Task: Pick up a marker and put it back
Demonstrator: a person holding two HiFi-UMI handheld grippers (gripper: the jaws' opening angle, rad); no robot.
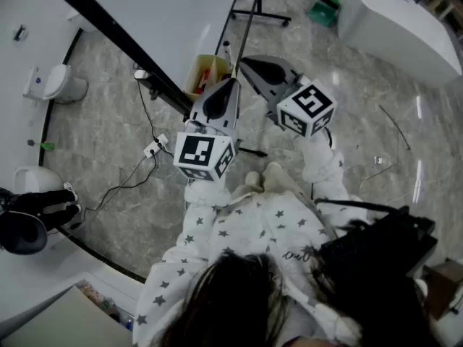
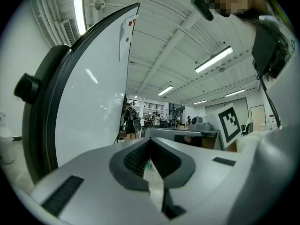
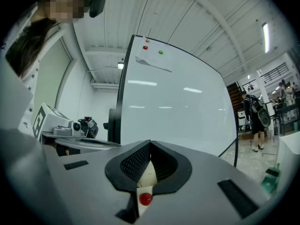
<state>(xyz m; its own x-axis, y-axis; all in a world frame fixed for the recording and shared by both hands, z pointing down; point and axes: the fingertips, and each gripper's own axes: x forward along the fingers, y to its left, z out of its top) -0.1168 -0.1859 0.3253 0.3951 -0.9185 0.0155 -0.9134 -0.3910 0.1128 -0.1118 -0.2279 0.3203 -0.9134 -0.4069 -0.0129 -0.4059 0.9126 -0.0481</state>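
Note:
A yellow box (image 1: 203, 74) sits at the foot of the whiteboard (image 1: 166, 13) and holds markers; a red one (image 1: 206, 79) shows inside. My left gripper (image 1: 233, 82) hangs just right of the box, and its jaws meet at the tips with nothing between them. My right gripper (image 1: 243, 61) points at the box from the right, shut and holding nothing. In the left gripper view the left gripper (image 2: 149, 142) faces along the whiteboard (image 2: 93, 93). The right gripper (image 3: 149, 145) faces the whiteboard (image 3: 178, 107) head-on in its own view.
A power strip with cables (image 1: 153, 148) lies on the marble floor left of me. The whiteboard's stand legs (image 1: 257, 13) spread ahead. A green dustpan (image 1: 323, 9) and a white curved counter (image 1: 398, 20) stand at the far right. A black bag (image 1: 376, 244) hangs at my right side.

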